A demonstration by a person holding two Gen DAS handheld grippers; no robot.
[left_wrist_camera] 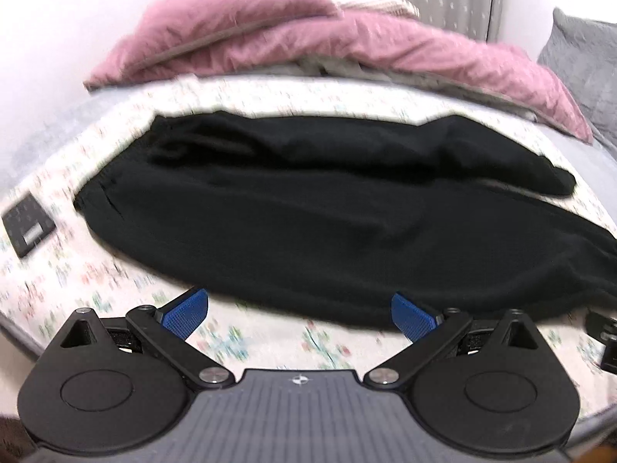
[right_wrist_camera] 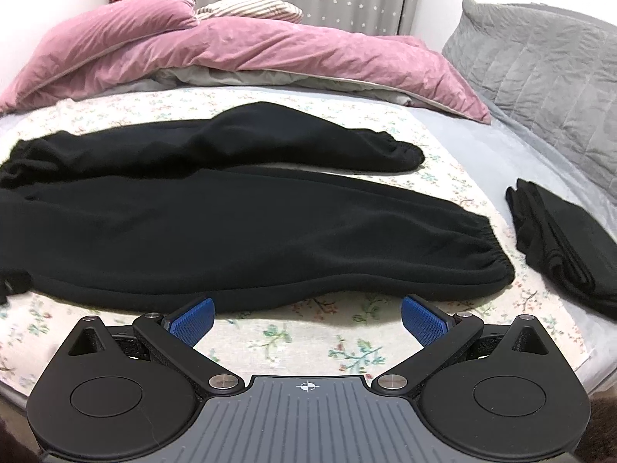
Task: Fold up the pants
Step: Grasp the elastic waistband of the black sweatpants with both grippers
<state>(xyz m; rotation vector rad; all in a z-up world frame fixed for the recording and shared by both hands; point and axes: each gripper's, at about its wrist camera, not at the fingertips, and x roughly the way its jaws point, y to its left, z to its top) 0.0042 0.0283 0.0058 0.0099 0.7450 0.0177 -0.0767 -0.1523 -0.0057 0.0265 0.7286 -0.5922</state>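
Black pants [right_wrist_camera: 216, 208] lie flat on the flowered sheet [right_wrist_camera: 293, 339], long axis running left to right: waistband [left_wrist_camera: 96, 196] at the left end, the two elastic cuffs at the right. The legs lie side by side, one near the bed's front edge and one behind it, with a thin wedge of sheet showing between them toward the cuffs.

At the far left a small dark tag [left_wrist_camera: 27, 227] sits on the sheet, just beside the waistband. The left gripper [left_wrist_camera: 299, 314] hovers at the front edge, its jaws spread wide and holding nothing; the near leg's lower hem lies directly ahead of its blue pads [left_wrist_camera: 189, 310], close but not touching. This view is blurred, so fine detail of the waist is hard to read.

The right gripper [right_wrist_camera: 306, 318] is likewise wide open and empty, facing the near leg farther toward the near cuff [right_wrist_camera: 489, 254]. The cloth is just ahead of its pads.

To the right, well apart from the cuffs, rests a folded black garment [right_wrist_camera: 567, 247]. A pink duvet [right_wrist_camera: 231, 50] is heaped behind.

Nothing is folded yet, by my reading. The left gripper is nearer the waist and the right nearer the cuffs, so a lengthwise fold would likely mean lifting the near leg's edge and carrying it back over the far leg.
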